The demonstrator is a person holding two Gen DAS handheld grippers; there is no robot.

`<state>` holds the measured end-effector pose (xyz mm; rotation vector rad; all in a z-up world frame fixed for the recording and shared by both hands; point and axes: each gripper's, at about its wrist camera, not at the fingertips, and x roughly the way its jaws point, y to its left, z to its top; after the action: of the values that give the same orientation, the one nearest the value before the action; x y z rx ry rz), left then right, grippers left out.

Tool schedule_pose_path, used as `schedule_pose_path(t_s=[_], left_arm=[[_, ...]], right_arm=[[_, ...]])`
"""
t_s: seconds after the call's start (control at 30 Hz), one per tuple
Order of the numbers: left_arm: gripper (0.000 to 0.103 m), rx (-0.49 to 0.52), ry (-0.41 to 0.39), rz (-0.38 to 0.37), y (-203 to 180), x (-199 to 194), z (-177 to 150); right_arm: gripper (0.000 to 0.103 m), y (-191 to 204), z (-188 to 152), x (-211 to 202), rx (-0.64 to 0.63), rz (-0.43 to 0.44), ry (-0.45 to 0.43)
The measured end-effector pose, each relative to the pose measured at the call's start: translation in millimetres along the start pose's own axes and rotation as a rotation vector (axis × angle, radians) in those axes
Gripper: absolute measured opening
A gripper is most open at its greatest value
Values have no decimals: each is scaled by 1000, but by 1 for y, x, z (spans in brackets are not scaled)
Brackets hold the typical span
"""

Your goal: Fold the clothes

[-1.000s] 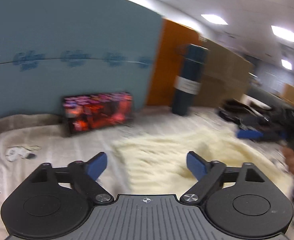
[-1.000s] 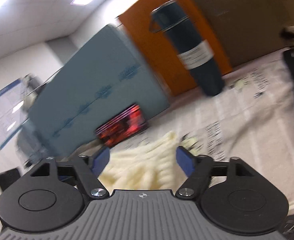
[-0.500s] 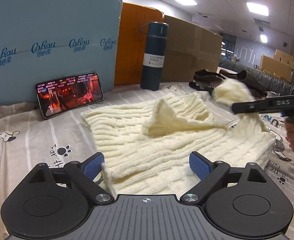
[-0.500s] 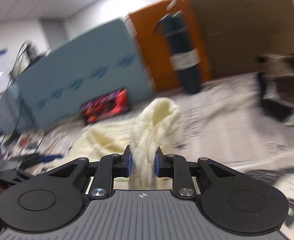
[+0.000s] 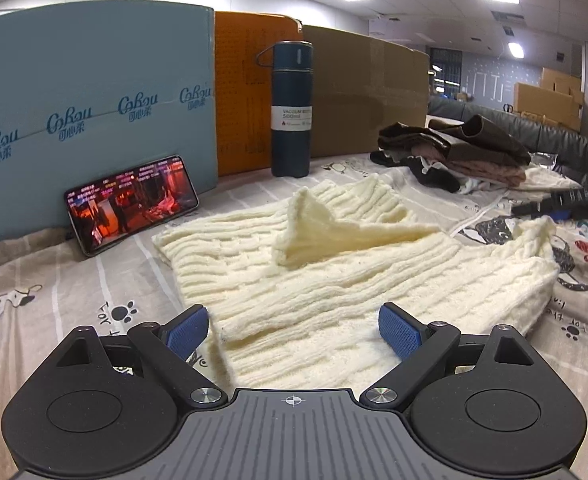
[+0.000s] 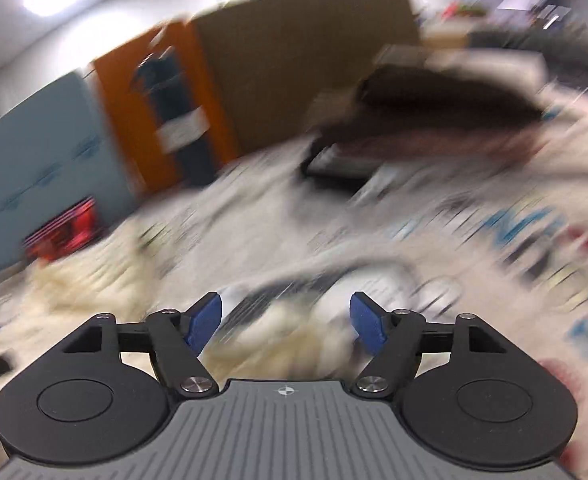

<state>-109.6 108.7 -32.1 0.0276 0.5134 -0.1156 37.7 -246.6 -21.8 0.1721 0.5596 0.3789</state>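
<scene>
From the left wrist, the left gripper [image 5: 291, 330] has its blue fingers [image 5: 185, 330] spread wide, holding nothing, low over the near edge of a cream knitted sweater [image 5: 334, 280]. The sweater lies spread on a sheet [image 5: 53, 300] printed with paw marks and cartoons, one part folded up into a peak near its middle. Behind it stand a dark blue flask [image 5: 291, 108], a phone [image 5: 131, 204] with a lit screen leaning on a light blue board [image 5: 93, 92], and a pile of dark clothes [image 5: 454, 152] to the right. From the right wrist, the picture is heavily blurred; the right gripper [image 6: 285, 322] has its fingers [image 6: 368, 328] spread, nothing between them, with the sweater [image 6: 73, 292] off to the left.
</scene>
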Motion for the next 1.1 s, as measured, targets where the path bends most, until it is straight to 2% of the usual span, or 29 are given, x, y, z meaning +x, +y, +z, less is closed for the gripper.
schedule_pose_path(t_s=[0.07,0.17,0.3,0.37,0.4,0.53,0.63,0.67,0.73,0.8,0.9,1.0,1.1], left_arm=[[94,3,-1,-1,0,0,0],[95,13,-4,3,-2,-1,0],[95,38,-13,14,-6,-3,-1],[95,43,-15,15,-7,-3,-1],[95,43,-15,14,-7,-3,-2],[97,38,-16,2,-7,-4,-2],[97,35,-13,-8,-6,-4,-2],[98,31,-13,-13,-6,-4,-3],[98,19,-12,-25,-4,-4,-3],[98,7,-8,-33,-2,-4,-3],[98,1,-4,-37,-1,-3,-3],[99,-2,2,-39,0,-2,-3],[99,-2,3,-39,0,-1,-4]], right_arm=[[69,4,9,-7,-29,-25,-80],[79,27,19,-13,-95,152,-120],[84,93,21,0,-276,367,-43],[87,128,18,13,-374,446,-5],[88,145,16,20,-418,457,12],[87,194,6,52,-557,440,73],[83,203,3,78,-560,392,110],[78,200,4,84,-533,373,121],[32,190,8,92,-463,355,146],[17,178,13,98,-385,338,168],[13,148,29,88,-252,303,99],[13,111,45,70,-129,198,-7],[13,69,55,64,-14,92,-31]])
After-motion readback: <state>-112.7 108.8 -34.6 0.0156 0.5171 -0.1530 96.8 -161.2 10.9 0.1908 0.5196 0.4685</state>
